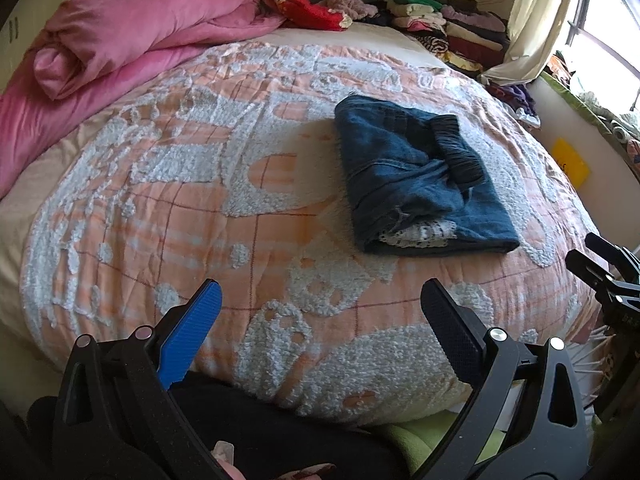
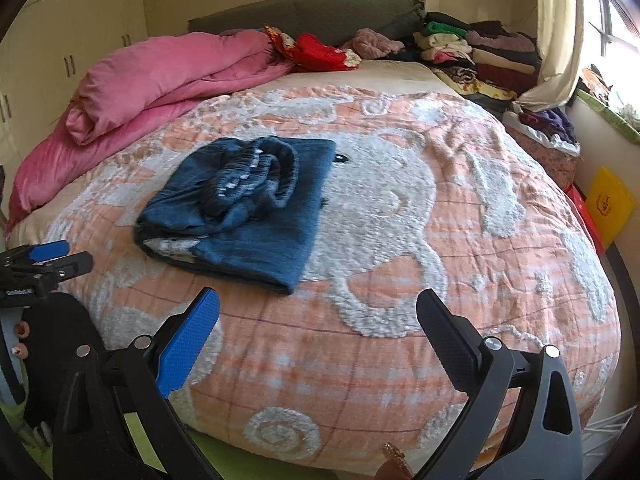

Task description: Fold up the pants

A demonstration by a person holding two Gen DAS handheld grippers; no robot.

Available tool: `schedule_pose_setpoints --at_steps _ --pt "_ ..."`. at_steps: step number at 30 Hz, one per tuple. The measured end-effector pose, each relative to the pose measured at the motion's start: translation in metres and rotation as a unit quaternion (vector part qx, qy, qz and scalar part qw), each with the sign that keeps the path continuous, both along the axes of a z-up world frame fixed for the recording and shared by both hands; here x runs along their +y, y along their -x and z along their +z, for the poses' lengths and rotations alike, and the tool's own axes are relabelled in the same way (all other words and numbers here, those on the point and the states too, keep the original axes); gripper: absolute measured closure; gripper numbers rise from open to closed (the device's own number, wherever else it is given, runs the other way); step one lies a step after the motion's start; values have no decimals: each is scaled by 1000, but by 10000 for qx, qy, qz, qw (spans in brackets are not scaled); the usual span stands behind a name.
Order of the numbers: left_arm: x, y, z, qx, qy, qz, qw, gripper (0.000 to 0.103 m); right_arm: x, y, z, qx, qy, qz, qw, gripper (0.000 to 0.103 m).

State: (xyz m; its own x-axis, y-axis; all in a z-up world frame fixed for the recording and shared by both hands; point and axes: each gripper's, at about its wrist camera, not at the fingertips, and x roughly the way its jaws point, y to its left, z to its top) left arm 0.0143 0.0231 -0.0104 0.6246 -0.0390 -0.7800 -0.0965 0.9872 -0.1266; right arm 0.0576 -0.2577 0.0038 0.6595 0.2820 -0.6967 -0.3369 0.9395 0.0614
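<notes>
A pair of blue denim pants lies folded into a compact bundle on the orange and white bedspread, with its dark elastic waistband on top. It also shows in the right wrist view. My left gripper is open and empty, held back near the bed's front edge, below and left of the pants. My right gripper is open and empty, near the front edge, just in front of the pants. The right gripper's tips show at the left view's right edge.
A rolled pink duvet lies at the back left of the bed. Stacks of folded clothes and a red garment sit along the headboard. A curtain and a yellow box are at the right.
</notes>
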Motion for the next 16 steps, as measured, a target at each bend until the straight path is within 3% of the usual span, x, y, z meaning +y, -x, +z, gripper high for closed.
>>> schedule_pose_setpoints --at_steps 5,8,11,16 --pt "29 -20 -8 205 -198 453 9986 10 -22 -22 -5 24 89 -337 9994 5" --pt "69 -41 -10 226 -234 879 9956 10 -44 -47 -9 31 215 -636 9977 5" --pt "118 -69 -13 281 -479 1448 9879 10 -78 -83 -14 37 337 -1039 9940 5" --pt "211 -134 -38 764 -680 2280 9683 10 -155 -166 -31 337 333 -1957 9795 5"
